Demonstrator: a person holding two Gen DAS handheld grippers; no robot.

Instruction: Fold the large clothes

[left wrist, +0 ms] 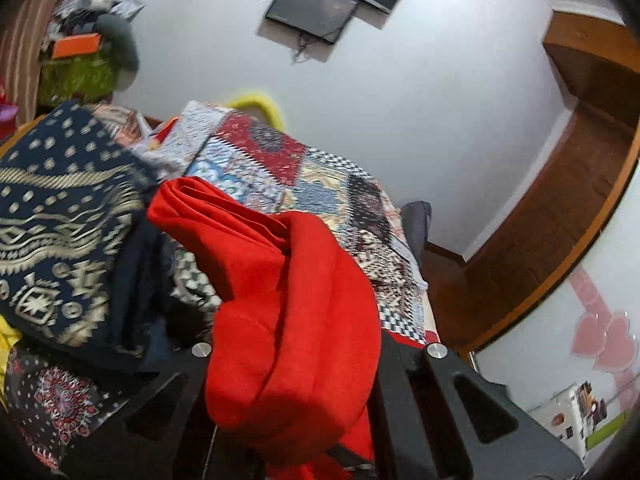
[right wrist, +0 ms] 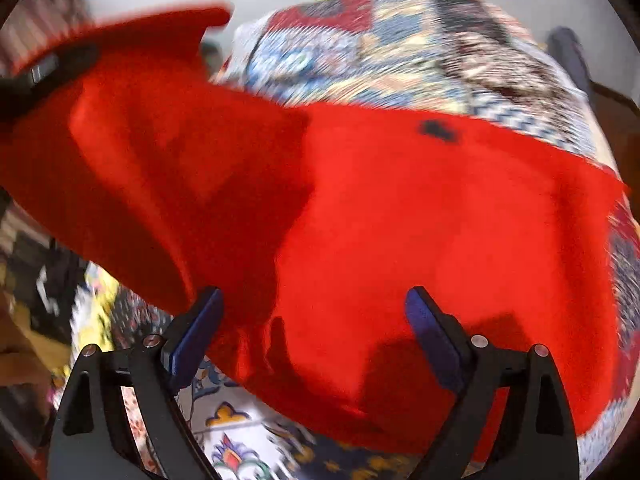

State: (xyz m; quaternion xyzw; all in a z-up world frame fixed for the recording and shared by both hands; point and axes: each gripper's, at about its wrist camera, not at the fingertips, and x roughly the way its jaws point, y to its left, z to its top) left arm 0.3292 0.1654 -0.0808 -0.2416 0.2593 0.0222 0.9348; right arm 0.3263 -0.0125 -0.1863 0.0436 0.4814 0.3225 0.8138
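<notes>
1. Nearest the left wrist camera, the left gripper (left wrist: 296,432) was clamped on a bunched fold of the red cloth (left wrist: 280,300), which spilled out over its black fingers and hid the pads
2. In the right wrist view the right gripper (right wrist: 314,316) stood with its jaws wide apart, blue pads (right wrist: 430,332) bare, nothing between them; the red cloth hung just beyond the tips
3. The cloth was lifted at its left end, where the left gripper showed as a dark shape at the upper left of that view, while the rest draped down over the patchwork spread (right wrist: 400,48) on the bed
4. Behind it lay a navy patterned cloth (left wrist: 60,220) and, farther off, a white wall with a dark screen (left wrist: 312,8)
5. This looked like the start of a fold: one edge held, the other free
6. Next, the right gripper would need to close on the free edge, so both ends could be pulled taut and level
</notes>
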